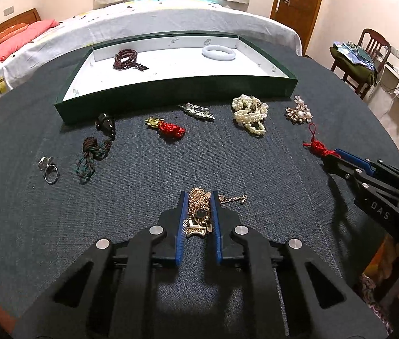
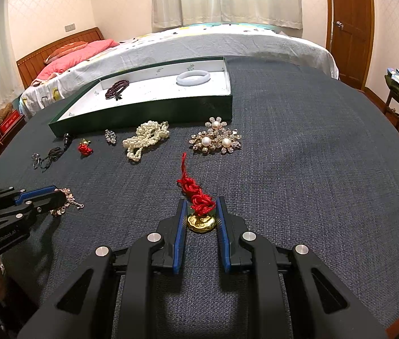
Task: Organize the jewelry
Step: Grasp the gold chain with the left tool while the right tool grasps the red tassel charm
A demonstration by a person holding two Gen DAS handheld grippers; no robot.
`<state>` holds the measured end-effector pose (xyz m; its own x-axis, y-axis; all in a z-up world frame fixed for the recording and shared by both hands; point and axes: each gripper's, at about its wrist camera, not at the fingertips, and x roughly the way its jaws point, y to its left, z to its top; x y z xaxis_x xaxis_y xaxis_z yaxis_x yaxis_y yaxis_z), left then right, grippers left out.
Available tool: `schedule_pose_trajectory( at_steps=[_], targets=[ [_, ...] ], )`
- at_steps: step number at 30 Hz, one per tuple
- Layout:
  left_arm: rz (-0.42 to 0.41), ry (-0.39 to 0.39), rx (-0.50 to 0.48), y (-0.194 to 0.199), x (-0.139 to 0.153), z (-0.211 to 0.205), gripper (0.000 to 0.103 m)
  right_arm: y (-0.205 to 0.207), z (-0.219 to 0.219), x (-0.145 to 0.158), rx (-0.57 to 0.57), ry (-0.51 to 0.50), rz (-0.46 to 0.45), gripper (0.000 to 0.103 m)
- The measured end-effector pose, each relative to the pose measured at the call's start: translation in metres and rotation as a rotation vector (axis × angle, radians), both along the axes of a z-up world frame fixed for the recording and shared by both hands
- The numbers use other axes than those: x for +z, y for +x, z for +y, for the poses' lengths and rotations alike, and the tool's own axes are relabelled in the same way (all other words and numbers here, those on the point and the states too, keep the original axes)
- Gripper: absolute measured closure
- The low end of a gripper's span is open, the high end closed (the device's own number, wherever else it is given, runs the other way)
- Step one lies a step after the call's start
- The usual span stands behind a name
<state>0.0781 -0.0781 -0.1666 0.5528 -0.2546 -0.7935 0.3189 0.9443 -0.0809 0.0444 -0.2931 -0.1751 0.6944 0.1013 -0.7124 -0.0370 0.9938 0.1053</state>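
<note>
Straddling gold chain (image 1: 199, 209), left gripper (image 1: 198, 197) low, jaws part-open; right gripper (image 2: 199, 203) likewise around red-corded charm (image 2: 201, 212).

We count two grippers, the left (image 1: 198, 220) and the right (image 2: 201, 220). One tray (image 1: 171, 90) holds two pieces: one bead bracelet (image 1: 126, 59) and one white bangle (image 1: 218, 52). On the bench (image 1: 256, 175) lie nine pieces: one ring (image 1: 49, 168), two red knot charms (image 1: 168, 128) (image 2: 198, 197), one pearl string (image 1: 250, 114), one brooch (image 1: 298, 113), one gold chain (image 1: 199, 212), one crystal clip (image 1: 198, 111), one dark pendant (image 1: 105, 124) and one dark cord (image 1: 90, 154).
</note>
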Motion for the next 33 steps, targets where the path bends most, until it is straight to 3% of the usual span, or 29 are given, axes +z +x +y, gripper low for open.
schedule_pose_trajectory(
  at_steps=[33],
  targets=[
    [-0.130, -0.008, 0.089, -0.005, 0.045, 0.035, 0.091, -0.004, 0.004, 0.020, 0.006, 0.028, -0.060, 0.085]
  ],
)
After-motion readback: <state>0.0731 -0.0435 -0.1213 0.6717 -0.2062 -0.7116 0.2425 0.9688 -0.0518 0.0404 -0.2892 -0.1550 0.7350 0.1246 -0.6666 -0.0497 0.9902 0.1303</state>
